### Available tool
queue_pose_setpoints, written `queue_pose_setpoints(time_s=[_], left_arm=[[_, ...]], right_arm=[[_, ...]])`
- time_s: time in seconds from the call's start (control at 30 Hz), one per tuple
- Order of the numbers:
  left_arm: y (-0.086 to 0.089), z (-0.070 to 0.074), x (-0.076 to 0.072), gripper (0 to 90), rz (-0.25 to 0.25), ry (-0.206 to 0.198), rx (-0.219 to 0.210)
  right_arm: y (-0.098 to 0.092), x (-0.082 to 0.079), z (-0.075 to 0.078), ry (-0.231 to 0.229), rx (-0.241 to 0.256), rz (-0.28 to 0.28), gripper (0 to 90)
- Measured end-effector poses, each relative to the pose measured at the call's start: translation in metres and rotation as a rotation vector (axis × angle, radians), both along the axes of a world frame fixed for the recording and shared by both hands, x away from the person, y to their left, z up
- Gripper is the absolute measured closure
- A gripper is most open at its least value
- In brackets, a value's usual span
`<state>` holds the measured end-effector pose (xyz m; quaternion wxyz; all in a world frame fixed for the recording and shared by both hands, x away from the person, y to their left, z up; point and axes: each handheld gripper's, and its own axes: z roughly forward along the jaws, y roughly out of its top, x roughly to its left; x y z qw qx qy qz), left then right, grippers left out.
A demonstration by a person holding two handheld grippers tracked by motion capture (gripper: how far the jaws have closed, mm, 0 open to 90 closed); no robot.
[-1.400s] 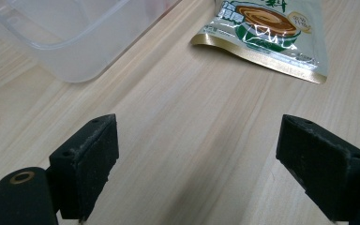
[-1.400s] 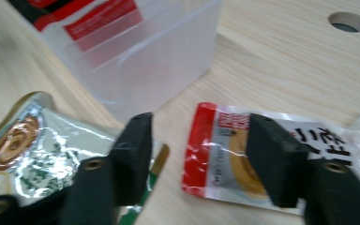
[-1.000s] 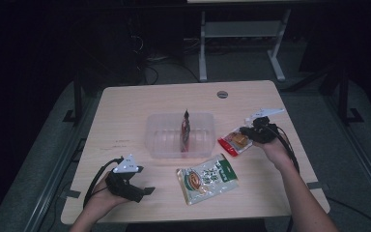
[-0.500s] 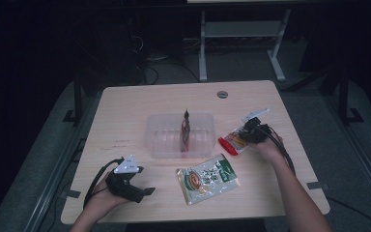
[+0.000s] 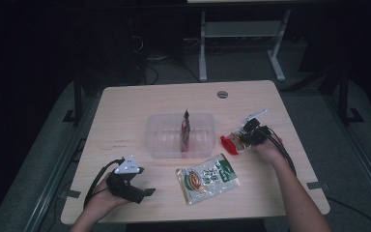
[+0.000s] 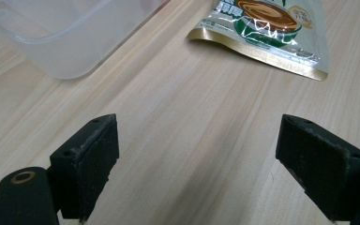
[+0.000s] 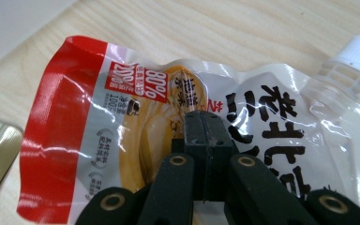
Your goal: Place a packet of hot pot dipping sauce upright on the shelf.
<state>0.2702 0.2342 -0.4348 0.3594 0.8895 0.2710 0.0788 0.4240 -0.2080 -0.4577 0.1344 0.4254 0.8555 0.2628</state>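
- Your right gripper (image 7: pixel 205 123) has its jaws pressed together on the red and white spouted pouch (image 7: pixel 136 117), biting the film near the pouch's middle. In the high view the same gripper (image 5: pixel 249 131) sits to the right of the clear plastic bin (image 5: pixel 154 140), with the pouch (image 5: pixel 232 141) hanging off its tip toward the bin.
- The bite looks shallow: just the jaw tips pinch a fold of slippery film. Keep the squeeze firm and steady, and lift slowly so the pouch does not slide out.
- The white cap (image 7: pixel 358 52) lies off to the right of your jaws, the red end to the left. Expect the heavier end to sag, so raise it straight up before you travel sideways.
- If the bin is where it goes, carry the pouch high enough to pass over the near wall, and come down beside the dark packet (image 5: pixel 185 130) standing upright inside, not on top of it.
- Your left gripper (image 5: pixel 137 192) rests low on the table with its jaws spread wide apart and nothing between them. Ahead of it and to its right lies the green pouch (image 6: pixel 267 28); ahead to its left is the bin's corner (image 6: pixel 51 42).
- Hold the left gripper where it is, well apart from the right one's path.
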Motion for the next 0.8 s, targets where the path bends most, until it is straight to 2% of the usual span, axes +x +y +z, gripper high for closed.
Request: queue_pose_setpoints(time_s=[0.2, 0.3, 0.43, 0.5, 0.6, 0.8], left_arm=[[0.000, 0.001, -0.001, 13.0, 0.004, -0.004, -0.005], [0.001, 0.002, -0.001, 13.1, 0.006, -0.005, -0.004], [0.001, 0.002, -0.001, 13.1, -0.001, -0.008, 0.001], [0.000, 0.002, -0.002, 13.1, -0.001, -0.008, -0.002], [0.000, 0.002, -0.002, 13.1, 0.000, -0.006, -0.003], [0.000, 0.002, -0.002, 13.1, -0.003, -0.007, -0.004]], right_arm=[[-0.003, -0.006, 0.002, 0.012, -0.029, 0.028, 89.9], [-0.006, -0.012, 0.003, 0.028, -0.027, 0.026, 89.9], [-0.009, -0.022, 0.004, 0.034, -0.048, 0.047, 89.9], [-0.011, -0.026, 0.004, 0.022, -0.063, 0.065, 89.8], [-0.012, -0.031, 0.005, 0.036, -0.064, 0.061, 89.8], [-0.013, -0.032, 0.006, 0.035, -0.078, 0.082, 89.7]])
